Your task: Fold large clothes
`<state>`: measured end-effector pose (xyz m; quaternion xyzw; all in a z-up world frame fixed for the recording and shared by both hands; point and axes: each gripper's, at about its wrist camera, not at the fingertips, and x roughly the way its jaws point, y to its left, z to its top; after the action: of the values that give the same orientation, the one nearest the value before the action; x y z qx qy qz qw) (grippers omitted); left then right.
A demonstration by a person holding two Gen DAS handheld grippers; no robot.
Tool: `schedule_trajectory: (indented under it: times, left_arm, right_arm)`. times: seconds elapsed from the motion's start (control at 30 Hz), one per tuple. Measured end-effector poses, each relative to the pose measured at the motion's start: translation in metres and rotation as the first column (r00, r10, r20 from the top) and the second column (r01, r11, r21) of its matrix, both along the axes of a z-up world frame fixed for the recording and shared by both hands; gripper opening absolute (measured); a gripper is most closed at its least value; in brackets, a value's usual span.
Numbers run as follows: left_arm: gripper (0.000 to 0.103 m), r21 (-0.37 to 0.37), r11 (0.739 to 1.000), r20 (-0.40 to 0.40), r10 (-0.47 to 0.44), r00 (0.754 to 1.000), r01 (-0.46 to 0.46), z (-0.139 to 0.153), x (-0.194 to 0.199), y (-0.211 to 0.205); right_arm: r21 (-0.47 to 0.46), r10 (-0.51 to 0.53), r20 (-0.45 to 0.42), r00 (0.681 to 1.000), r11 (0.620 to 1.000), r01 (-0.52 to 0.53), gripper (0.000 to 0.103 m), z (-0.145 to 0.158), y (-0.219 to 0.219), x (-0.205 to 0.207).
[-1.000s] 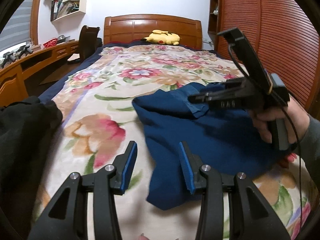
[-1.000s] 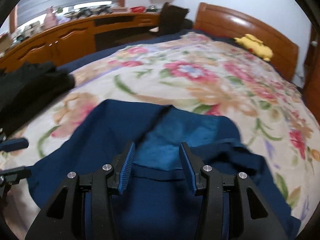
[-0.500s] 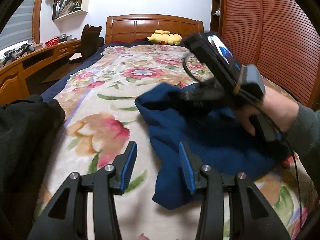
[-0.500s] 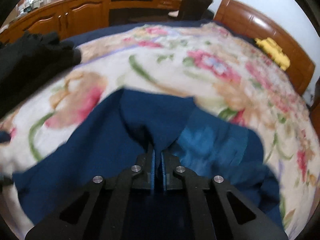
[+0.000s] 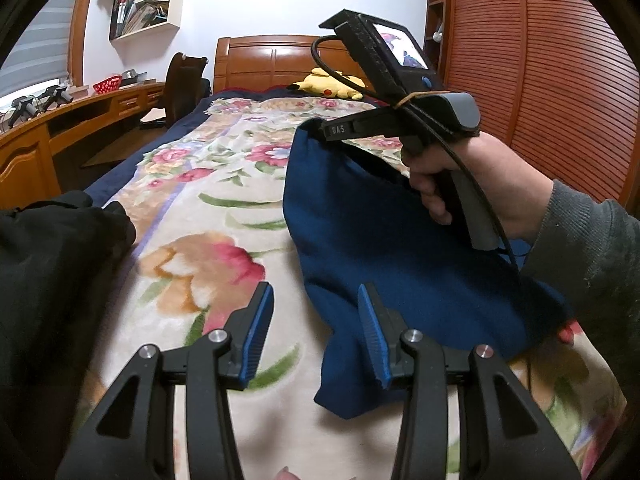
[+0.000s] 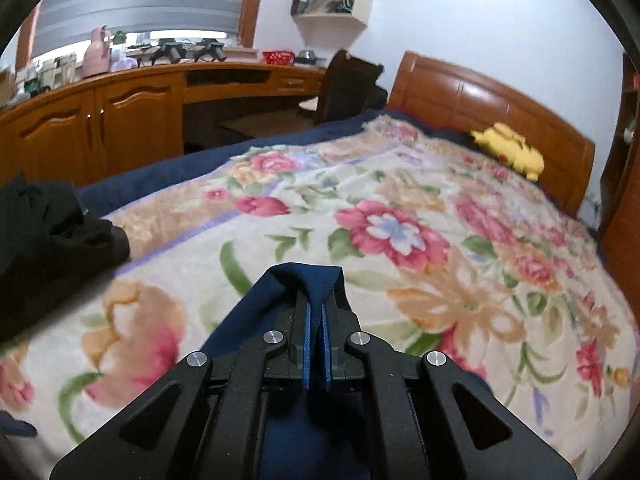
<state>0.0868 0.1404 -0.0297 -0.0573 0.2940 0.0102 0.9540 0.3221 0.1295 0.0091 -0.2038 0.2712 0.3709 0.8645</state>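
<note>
A dark blue garment (image 5: 400,248) lies on the floral blanket (image 5: 208,200) of a bed. My right gripper (image 6: 318,316), held in a person's hand (image 5: 448,176), is shut on a fold of the blue garment (image 6: 304,280) and holds that edge lifted off the bed, so the cloth hangs down from it in a slope. My left gripper (image 5: 316,304) is open low over the blanket at the garment's near left edge. Its right finger (image 5: 370,320) overlaps the blue cloth, but no cloth is pinched between its pads.
A black garment (image 5: 52,264) is heaped at the bed's left edge. A yellow plush toy (image 5: 332,84) lies by the wooden headboard. A wooden desk (image 6: 120,112) and chair (image 5: 184,84) stand to the left, and a slatted wardrobe (image 5: 540,80) to the right.
My right gripper closed on a fold of the blue garment and rose with it, pulling that edge up off the bed. My left gripper stayed where it was, still open.
</note>
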Motion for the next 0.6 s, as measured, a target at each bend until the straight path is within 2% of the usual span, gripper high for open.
schedule_trajectory:
  times: [0.03, 0.1, 0.17, 0.33, 0.6]
  left_arm:
    - [0.043, 0.0, 1.0, 0.0, 0.0, 1.0, 0.0, 0.0, 0.0, 0.0]
    - [0.043, -0.001, 1.0, 0.001, -0.001, 1.0, 0.001, 0.0, 0.0, 0.0]
    - [0.043, -0.001, 1.0, 0.002, -0.008, 1.0, 0.008, 0.001, 0.001, -0.003]
    - [0.043, 0.004, 0.999, 0.005, -0.035, 0.999, 0.035, 0.002, 0.007, -0.017]
    - [0.043, 0.003, 0.995, -0.005, -0.096, 0.995, 0.096, 0.003, 0.017, -0.049]
  right_arm:
    - [-0.01, -0.01, -0.026, 1.0, 1.0, 0.01, 0.013, 0.0, 0.0, 0.003]
    - [-0.022, -0.031, -0.045, 0.998, 0.999, 0.03, 0.041, 0.0, -0.003, 0.005]
    - [-0.033, -0.05, -0.055, 0.997, 0.998, 0.048, 0.051, 0.003, -0.012, 0.006]
    - [-0.085, -0.113, -0.034, 0.993, 0.99, 0.109, 0.053, 0.009, -0.062, -0.007]
    - [-0.117, -0.184, 0.002, 0.983, 0.976, 0.183, 0.053, 0.007, -0.189, -0.053]
